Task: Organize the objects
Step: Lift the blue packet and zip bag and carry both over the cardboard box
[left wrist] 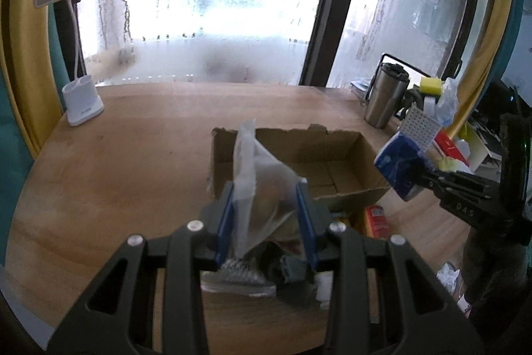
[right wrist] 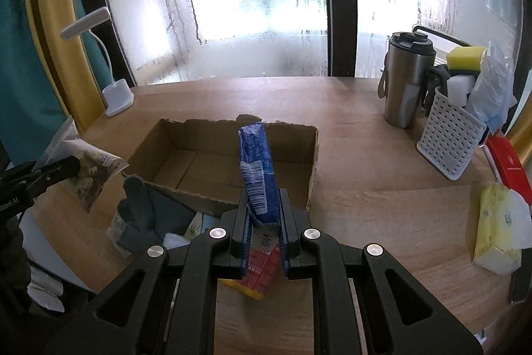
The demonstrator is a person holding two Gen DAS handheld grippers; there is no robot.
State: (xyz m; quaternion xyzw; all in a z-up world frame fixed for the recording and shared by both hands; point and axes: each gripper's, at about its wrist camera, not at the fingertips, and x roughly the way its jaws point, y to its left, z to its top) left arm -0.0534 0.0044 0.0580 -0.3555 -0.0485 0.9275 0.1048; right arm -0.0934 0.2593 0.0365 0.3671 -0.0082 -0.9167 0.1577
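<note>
An open cardboard box (left wrist: 345, 155) (right wrist: 186, 148) stands empty on the wooden table. My left gripper (left wrist: 267, 208) is shut on a clear plastic bag (left wrist: 257, 185) with brownish contents, held above the box's near left corner; the bag also shows in the right wrist view (right wrist: 93, 170). My right gripper (right wrist: 264, 218) is shut on a blue tissue pack (right wrist: 256, 168), upright, just in front of the box's near wall. That pack also shows at the right in the left wrist view (left wrist: 400, 165).
Near the box lie a blue glove (right wrist: 146, 205), a red and yellow packet (right wrist: 261, 271) and small packets. A steel tumbler (right wrist: 407, 79), a white basket (right wrist: 449, 135) with sponges, a red box (right wrist: 508, 168) and yellow tissues (right wrist: 495, 228) stand right. A white lamp (left wrist: 81, 102) stands far left.
</note>
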